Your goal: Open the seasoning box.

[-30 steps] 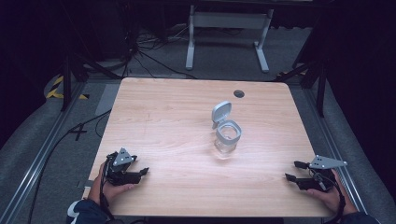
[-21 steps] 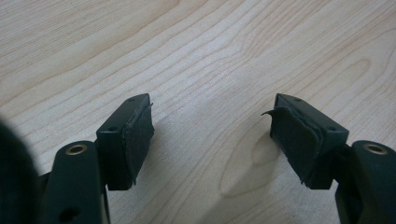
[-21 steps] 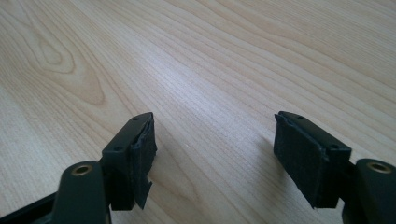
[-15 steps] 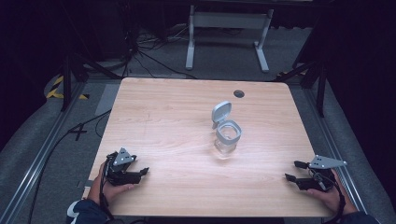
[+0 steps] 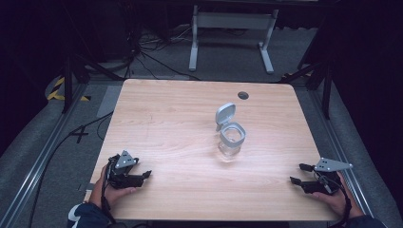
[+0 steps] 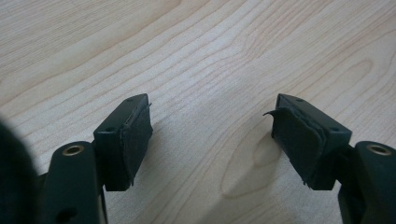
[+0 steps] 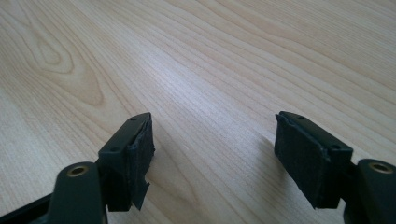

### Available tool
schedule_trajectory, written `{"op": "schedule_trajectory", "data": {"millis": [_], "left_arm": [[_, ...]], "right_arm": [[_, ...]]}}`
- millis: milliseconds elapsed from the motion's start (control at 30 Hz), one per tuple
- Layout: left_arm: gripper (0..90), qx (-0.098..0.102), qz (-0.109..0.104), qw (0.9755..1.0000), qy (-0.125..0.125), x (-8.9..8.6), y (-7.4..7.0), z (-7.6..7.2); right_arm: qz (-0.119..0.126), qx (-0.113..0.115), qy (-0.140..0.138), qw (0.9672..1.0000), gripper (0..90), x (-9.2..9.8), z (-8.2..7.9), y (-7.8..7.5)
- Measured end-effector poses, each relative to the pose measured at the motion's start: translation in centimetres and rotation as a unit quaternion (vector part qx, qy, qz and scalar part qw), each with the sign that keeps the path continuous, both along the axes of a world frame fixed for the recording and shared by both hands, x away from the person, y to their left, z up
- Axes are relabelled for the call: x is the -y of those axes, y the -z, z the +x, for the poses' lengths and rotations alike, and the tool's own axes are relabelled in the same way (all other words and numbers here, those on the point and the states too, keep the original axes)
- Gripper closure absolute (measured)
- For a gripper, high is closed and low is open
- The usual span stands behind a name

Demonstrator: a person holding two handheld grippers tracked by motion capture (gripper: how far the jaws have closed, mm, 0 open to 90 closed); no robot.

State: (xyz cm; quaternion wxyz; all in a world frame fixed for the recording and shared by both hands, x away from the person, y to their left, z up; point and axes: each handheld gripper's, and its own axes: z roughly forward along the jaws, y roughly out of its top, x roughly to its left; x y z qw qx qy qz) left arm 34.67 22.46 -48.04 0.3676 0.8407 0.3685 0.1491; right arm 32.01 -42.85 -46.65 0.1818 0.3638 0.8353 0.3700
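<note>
Both claws, left (image 5: 145, 175) and right (image 5: 296, 174), gape empty (jar (image 5: 231, 141) unlabelled).

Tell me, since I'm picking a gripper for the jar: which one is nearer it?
The right gripper looks slightly nearer the jar, which stands right of the table's middle; the left gripper is farther.

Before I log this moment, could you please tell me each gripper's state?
Left gripper: open, holding nothing.
Right gripper: open, holding nothing.
</note>
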Motion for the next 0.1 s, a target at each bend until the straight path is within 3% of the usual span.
{"op": "schedule_trajectory", "data": {"millis": [100], "left_arm": [[28.7,-0.001,0.0,1.0,0.0,-0.01,0.0,0.01]], "right_arm": [[0.0,-0.001,-0.001,1.0,28.1,0.01,0.01,-0.01]]}}
